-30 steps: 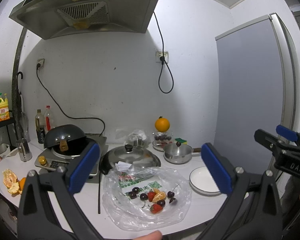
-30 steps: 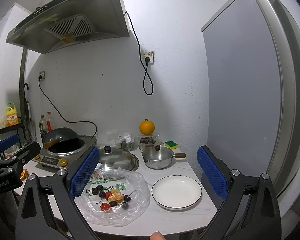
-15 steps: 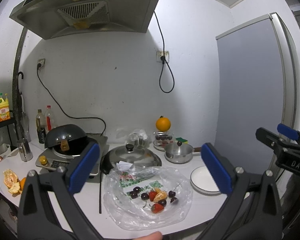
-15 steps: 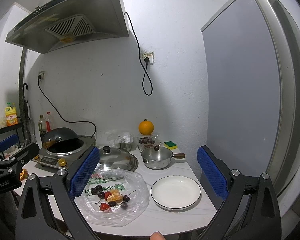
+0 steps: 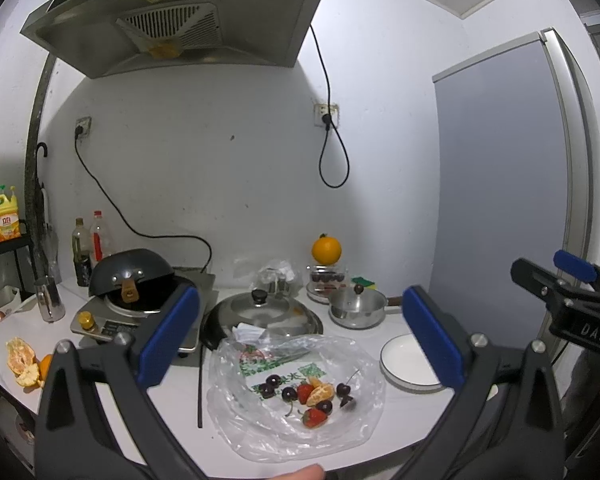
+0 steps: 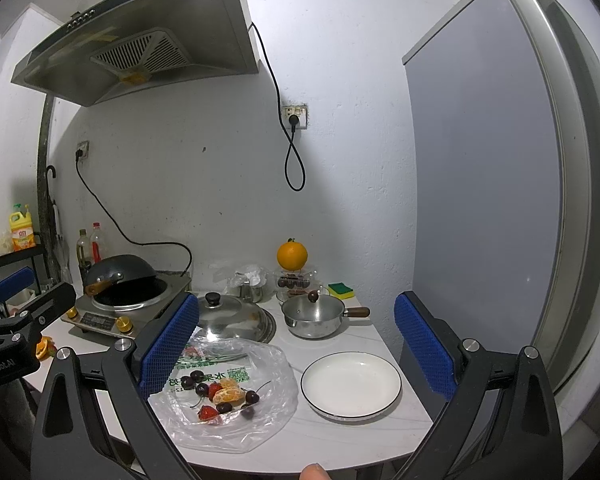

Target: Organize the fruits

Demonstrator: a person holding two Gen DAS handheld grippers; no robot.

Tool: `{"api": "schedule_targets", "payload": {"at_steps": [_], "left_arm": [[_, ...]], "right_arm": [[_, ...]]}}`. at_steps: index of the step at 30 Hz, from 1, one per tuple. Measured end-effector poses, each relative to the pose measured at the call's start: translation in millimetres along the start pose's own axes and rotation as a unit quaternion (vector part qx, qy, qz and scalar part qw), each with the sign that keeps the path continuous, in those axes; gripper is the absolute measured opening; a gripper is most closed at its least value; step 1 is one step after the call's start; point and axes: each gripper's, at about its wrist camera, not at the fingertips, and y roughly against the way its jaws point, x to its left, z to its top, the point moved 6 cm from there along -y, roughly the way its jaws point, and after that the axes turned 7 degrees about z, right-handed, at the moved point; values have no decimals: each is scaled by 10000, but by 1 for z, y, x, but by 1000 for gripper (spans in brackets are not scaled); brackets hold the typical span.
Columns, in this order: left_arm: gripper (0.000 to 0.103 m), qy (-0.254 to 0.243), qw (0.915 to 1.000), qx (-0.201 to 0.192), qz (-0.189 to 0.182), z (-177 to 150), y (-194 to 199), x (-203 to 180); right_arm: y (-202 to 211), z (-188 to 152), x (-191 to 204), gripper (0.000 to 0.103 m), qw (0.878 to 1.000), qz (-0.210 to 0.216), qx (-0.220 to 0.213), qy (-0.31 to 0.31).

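A clear plastic bag (image 5: 260, 424) (image 6: 268, 364) lies flat on the white counter with cherries (image 5: 289, 393) (image 6: 201, 389), strawberries (image 5: 314, 418) (image 6: 207, 413) and a peeled mandarin (image 5: 321, 394) (image 6: 228, 396) on it. An empty white plate (image 5: 408, 366) (image 6: 351, 385) sits to the right of the bag. My left gripper (image 5: 300, 336) hovers open above and in front of the bag, holding nothing. My right gripper (image 6: 296, 346) is open too, held back from the counter between bag and plate. Each gripper shows at the edge of the other's view: the right gripper (image 5: 568, 280) and the left gripper (image 6: 16, 300).
A wok on an induction cooker (image 5: 132, 292), a lidded pan (image 5: 264, 312), a small steel saucepan (image 5: 356, 310) and an orange on a jar (image 5: 326, 250) line the back. Mandarin peel (image 5: 22, 362) lies at the left edge. A grey fridge (image 6: 480, 200) stands at right.
Both grippers have drifted slightly; the scene shifts a little in each view. Both stay open and nothing on the counter has moved.
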Motion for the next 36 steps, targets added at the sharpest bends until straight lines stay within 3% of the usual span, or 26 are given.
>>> {"api": "schedule_targets", "payload": {"at_steps": [22, 36], "left_arm": [[102, -7, 10000, 4, -9, 0, -1, -1], [102, -49, 9997, 246, -5, -11, -27, -3]], "right_arm": [[-5, -2, -2, 100, 10000, 4, 29, 2], [-25, -14, -8, 100, 9998, 63, 202, -52]]}}
